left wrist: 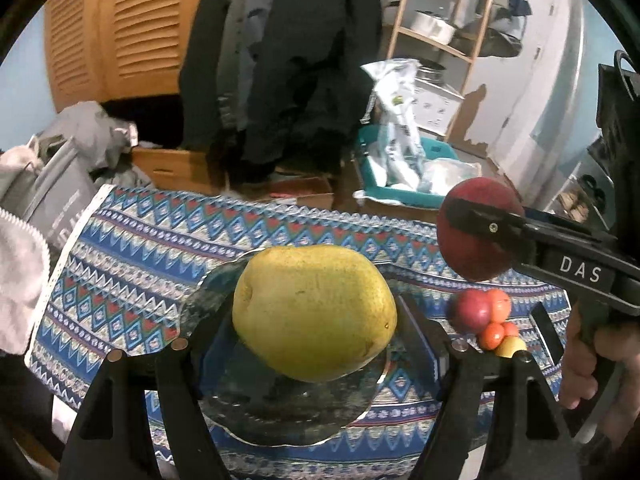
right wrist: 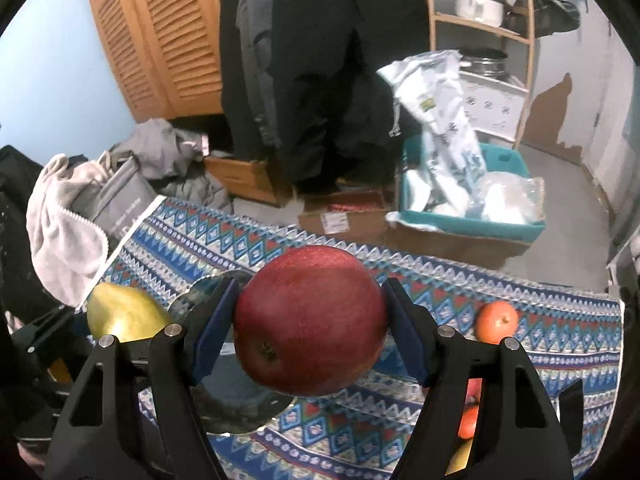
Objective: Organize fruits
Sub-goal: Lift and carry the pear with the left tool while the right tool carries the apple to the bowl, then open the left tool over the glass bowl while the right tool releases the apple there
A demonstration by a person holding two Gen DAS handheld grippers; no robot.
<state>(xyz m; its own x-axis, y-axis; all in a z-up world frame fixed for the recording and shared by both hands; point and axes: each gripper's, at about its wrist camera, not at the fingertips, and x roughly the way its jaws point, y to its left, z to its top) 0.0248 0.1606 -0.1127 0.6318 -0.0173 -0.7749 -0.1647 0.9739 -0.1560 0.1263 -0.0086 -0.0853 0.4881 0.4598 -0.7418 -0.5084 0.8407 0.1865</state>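
Note:
My left gripper [left wrist: 316, 316] is shut on a yellow-green pear [left wrist: 314, 312] and holds it above a clear glass plate [left wrist: 248, 416] on the patterned tablecloth [left wrist: 132, 256]. My right gripper [right wrist: 310, 324] is shut on a dark red apple [right wrist: 308, 320], held in the air to the right of the pear. In the left wrist view the apple [left wrist: 476, 232] and the right gripper's fingers [left wrist: 480, 220] show at the right. The pear [right wrist: 124, 314] and the plate [right wrist: 240, 404] show at the left in the right wrist view.
A cluster of small fruits [left wrist: 486, 316] lies on the cloth right of the plate: a red one, orange ones and a yellow one. An orange fruit [right wrist: 496, 322] lies apart. Behind the table are a teal bin [right wrist: 472, 216], boxes and hanging coats.

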